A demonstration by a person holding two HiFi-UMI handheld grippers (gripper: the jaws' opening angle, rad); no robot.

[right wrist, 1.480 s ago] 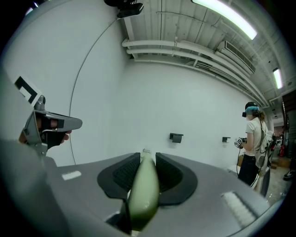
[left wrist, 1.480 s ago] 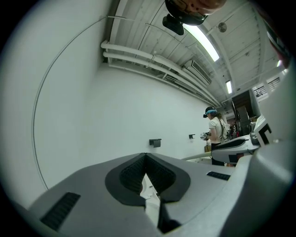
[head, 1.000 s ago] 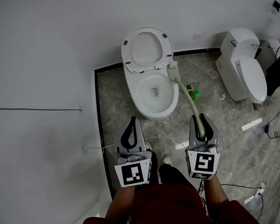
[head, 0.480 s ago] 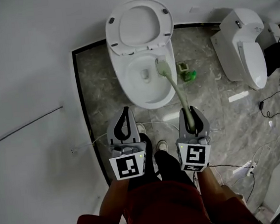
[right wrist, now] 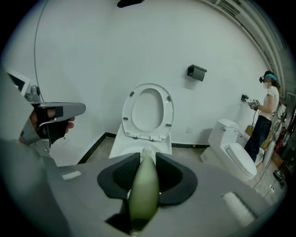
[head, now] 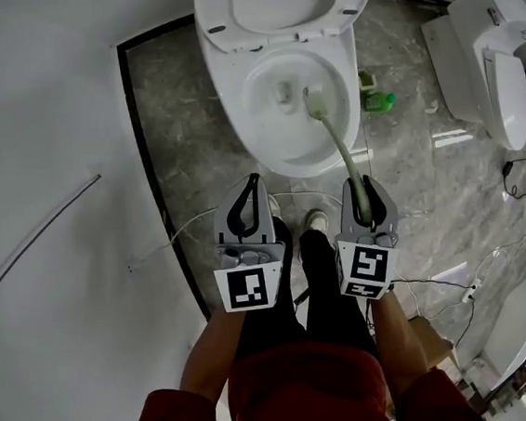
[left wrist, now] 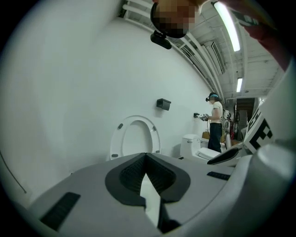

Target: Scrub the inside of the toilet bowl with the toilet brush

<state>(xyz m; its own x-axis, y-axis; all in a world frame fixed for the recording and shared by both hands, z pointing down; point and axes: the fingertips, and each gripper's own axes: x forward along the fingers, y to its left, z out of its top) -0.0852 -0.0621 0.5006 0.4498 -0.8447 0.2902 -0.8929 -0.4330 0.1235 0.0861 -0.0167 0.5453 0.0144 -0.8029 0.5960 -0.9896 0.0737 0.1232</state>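
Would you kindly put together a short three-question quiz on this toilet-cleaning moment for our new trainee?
1. True or false: the left gripper holds the toilet brush.
2. Where is the brush head? A) inside the toilet bowl; B) lying on the floor; C) resting on the raised seat.
3. Fill in the blank: the right gripper is shut on the brush's ____.

Key: 1 false (its jaws are together on nothing); 2 A; 3 handle.
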